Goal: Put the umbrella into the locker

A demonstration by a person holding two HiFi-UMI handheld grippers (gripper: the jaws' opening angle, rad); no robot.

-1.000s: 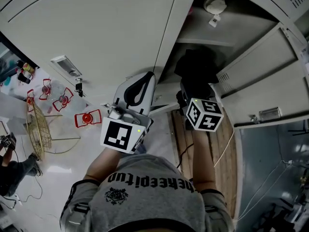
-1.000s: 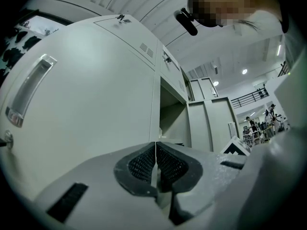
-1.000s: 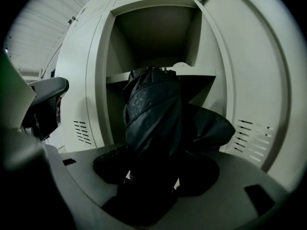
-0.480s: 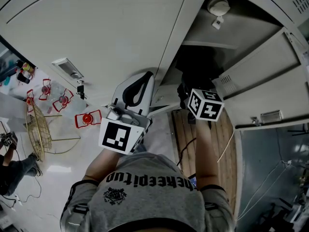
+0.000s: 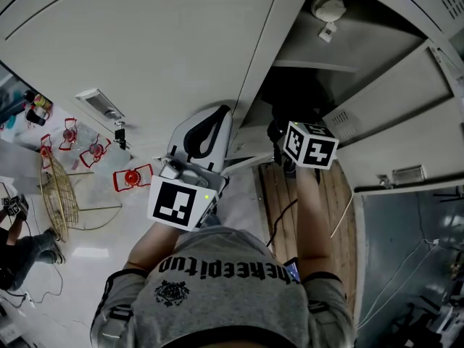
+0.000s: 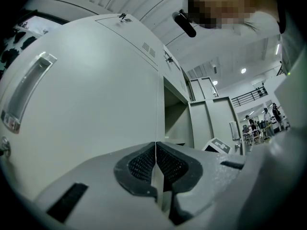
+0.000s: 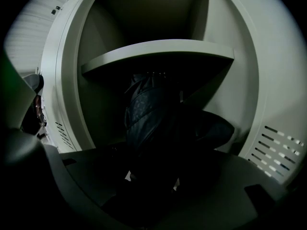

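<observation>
In the right gripper view a folded dark umbrella point(image 7: 146, 114) stands inside the open locker point(image 7: 225, 104), its top just under the grey shelf point(image 7: 158, 51). My right gripper point(image 7: 151, 176) is shut on the umbrella's lower part, where everything is very dark. From the head view, the right gripper point(image 5: 284, 140) reaches into the locker's mouth, where the umbrella point(image 5: 290, 96) is only a black mass. My left gripper point(image 5: 206, 133) hangs beside the closed locker door point(image 5: 145, 42). Seen in its own view, the left gripper point(image 6: 155, 166) is shut with nothing between its pads.
The locker's open door point(image 5: 391, 107) swings out on the right. Wooden boards point(image 5: 322, 194) with a loose cable lie below it. Red objects point(image 5: 130, 176) and a wire basket point(image 5: 58, 191) sit on the floor at left, and a person point(image 5: 22, 256) crouches at lower left.
My right gripper has moved up and further into the locker with the umbrella, which now shows less outside the opening. The left gripper has barely moved.
</observation>
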